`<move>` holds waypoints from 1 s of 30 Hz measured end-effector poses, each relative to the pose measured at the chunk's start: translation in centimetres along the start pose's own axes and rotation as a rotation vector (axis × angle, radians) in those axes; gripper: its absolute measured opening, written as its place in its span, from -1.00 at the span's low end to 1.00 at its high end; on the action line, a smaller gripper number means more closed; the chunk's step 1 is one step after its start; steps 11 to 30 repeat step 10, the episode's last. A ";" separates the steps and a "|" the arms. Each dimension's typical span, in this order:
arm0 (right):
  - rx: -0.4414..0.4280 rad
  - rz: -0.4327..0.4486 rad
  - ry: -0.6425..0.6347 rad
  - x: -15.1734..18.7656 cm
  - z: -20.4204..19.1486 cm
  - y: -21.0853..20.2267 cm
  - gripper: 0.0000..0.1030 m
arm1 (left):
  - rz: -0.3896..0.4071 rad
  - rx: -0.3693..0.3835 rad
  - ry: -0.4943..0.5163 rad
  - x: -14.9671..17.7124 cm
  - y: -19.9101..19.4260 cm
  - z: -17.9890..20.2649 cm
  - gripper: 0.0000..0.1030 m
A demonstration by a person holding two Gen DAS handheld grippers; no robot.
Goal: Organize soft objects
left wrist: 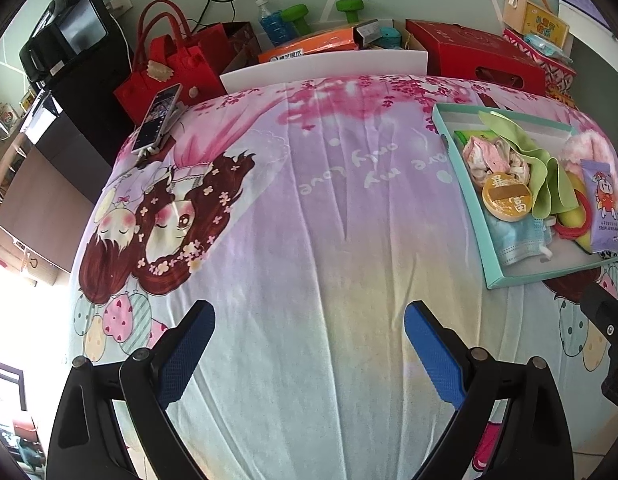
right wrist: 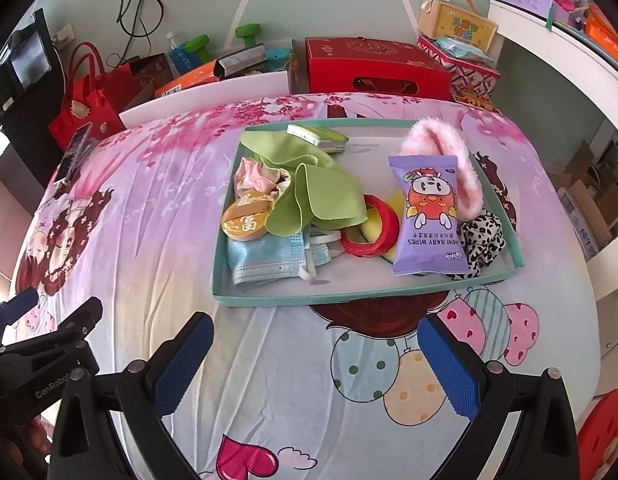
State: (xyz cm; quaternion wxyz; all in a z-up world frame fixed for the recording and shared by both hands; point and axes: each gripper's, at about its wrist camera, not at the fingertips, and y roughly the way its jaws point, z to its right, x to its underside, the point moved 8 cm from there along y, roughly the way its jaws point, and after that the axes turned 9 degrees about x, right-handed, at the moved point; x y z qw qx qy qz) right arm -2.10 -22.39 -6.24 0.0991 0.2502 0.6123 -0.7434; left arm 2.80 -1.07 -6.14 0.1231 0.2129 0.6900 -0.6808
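A teal tray [right wrist: 293,300] lies on the printed cloth and holds soft things: a green cloth [right wrist: 313,196], a blue face mask [right wrist: 269,260], a purple baby-wipes pack [right wrist: 429,216], a pink fluffy band [right wrist: 449,140], a red ring [right wrist: 373,228], a spotted scrunchie [right wrist: 481,236] and a round gold item [right wrist: 245,216]. My right gripper [right wrist: 315,356] is open and empty, just in front of the tray. My left gripper [left wrist: 309,344] is open and empty over bare cloth, left of the tray [left wrist: 465,200]. It also shows at the left edge of the right wrist view [right wrist: 41,320].
A phone on a stand [left wrist: 157,118] sits at the table's far left corner. Behind the table are red bags [left wrist: 169,64], a red box [right wrist: 377,68], an orange box [left wrist: 309,46], green dumbbells [left wrist: 297,16] and a bottle [left wrist: 269,20]. A white shelf [right wrist: 561,52] stands at the right.
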 end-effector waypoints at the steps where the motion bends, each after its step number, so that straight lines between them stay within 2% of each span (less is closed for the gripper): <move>1: 0.004 -0.002 -0.002 0.0 0.0 0.1 1.00 | -0.002 0.004 -0.002 0.0 0.1 0.0 0.86; 5: 0.018 -0.006 0.000 0.1 0.1 0.3 1.00 | -0.017 0.011 -0.013 0.2 0.7 -0.2 0.86; 10: 0.026 -0.011 0.005 0.1 0.3 0.5 1.00 | 0.023 0.020 0.000 -0.1 0.4 0.0 0.86; 30: 0.026 -0.011 0.005 0.1 0.3 0.5 1.00 | 0.023 0.020 0.000 -0.1 0.4 0.0 0.86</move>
